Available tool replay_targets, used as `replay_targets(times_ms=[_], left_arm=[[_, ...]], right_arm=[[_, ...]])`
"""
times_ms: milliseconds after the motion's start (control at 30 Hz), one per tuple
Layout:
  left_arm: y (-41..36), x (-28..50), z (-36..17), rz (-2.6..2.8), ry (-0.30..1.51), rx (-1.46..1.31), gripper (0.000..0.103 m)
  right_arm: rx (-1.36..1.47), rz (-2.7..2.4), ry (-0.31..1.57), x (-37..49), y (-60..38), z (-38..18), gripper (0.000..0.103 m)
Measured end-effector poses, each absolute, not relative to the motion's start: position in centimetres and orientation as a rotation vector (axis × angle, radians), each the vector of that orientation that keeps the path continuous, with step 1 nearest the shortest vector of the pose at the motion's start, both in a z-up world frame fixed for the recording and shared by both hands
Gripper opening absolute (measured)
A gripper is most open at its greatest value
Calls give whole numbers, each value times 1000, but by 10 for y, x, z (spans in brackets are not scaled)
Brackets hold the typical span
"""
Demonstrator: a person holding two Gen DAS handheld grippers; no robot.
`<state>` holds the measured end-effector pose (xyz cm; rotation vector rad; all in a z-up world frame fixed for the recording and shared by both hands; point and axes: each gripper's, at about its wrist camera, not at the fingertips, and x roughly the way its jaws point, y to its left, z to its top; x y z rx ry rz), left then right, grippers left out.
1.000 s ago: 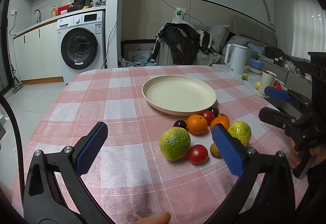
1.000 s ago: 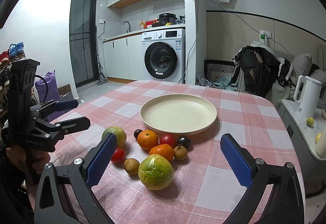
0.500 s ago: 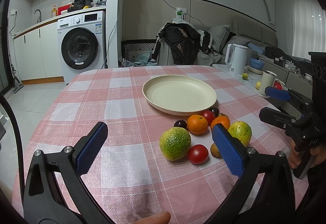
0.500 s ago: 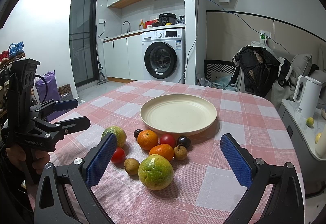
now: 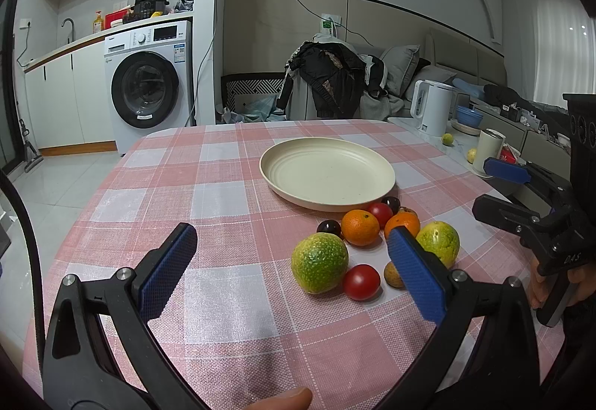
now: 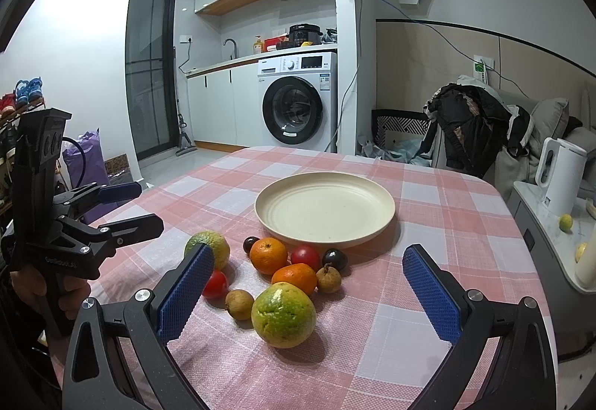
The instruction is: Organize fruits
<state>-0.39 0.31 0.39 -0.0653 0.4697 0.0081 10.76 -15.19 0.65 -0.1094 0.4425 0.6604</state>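
Hovering: left gripper, right gripper, jaws apart, empty.
Waiting: fruit pile at plate's 6 o'clock, plate bare, ready for loading.

Right wrist view. The right gripper hangs with jaws wide apart above a pink checked tablecloth. A cream plate sits far centre, bare. Fruit clusters near it: two oranges, a large green fruit, a red tomato. At left, a hand holds the left gripper, its fingers parted.
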Motion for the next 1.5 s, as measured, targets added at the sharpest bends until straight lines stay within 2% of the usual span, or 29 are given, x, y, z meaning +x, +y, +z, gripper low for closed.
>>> replay_targets(times_ms=[767, 1100, 1367, 1467, 1500], left_arm=[[-6, -4, 11, -18, 464, -38, 102], [-12, 3, 8, -31, 493, -4, 101], [-11, 20, 0, -30, 568, -10, 101], [-9, 29, -6, -38, 611, -21, 101], [-8, 32, -8, -38, 624, -25, 101]], right_arm=[[-122, 627, 464, 110, -155, 6, 103], [-150, 585, 567, 126, -148, 1, 103], [-160, 596, 730, 136, -142, -15, 103], [-161, 601, 798, 141, -139, -25, 101], [-156, 608, 821, 143, -139, -29, 97]])
